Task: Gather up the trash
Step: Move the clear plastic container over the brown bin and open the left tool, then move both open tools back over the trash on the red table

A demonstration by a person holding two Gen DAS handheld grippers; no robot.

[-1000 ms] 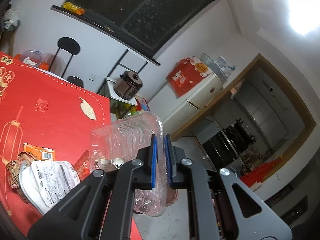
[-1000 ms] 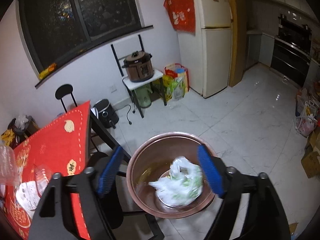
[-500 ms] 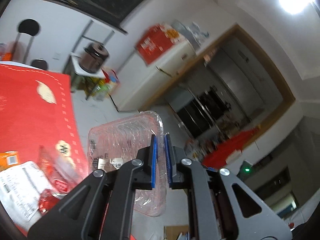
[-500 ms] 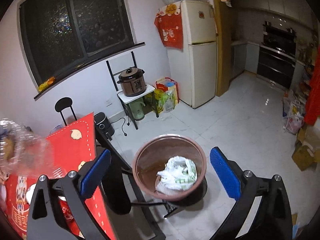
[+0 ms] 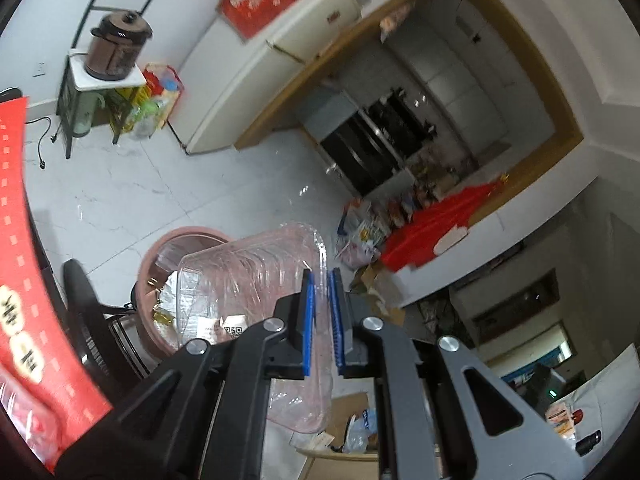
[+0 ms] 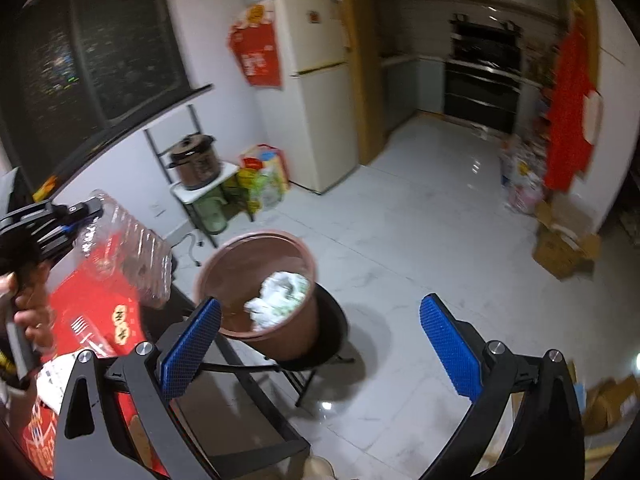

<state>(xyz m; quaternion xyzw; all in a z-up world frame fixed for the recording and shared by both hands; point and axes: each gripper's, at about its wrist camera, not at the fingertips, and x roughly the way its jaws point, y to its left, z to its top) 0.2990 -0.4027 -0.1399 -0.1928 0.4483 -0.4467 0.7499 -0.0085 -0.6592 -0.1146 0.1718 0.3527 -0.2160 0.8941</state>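
Note:
My left gripper (image 5: 322, 280) is shut on the rim of a clear plastic tray (image 5: 248, 280) and holds it in the air beside the table, near the brown trash bin (image 5: 160, 252). In the right wrist view the left gripper (image 6: 86, 210) holds the tray (image 6: 128, 256) just left of the bin (image 6: 256, 280), which stands on a black stool and holds a white crumpled bag (image 6: 280, 296). My right gripper (image 6: 320, 328) is open and empty, above and in front of the bin.
The table with the red cloth (image 6: 100, 312) lies at the left with white packaging (image 6: 56, 384) on it. A fridge (image 6: 316, 88), a stand with a rice cooker (image 6: 196, 164) and cardboard boxes (image 6: 560, 248) line the tiled floor.
My left gripper has swung the clear tray off the table and toward the bin. My right gripper has drawn back and up from the bin, still open.

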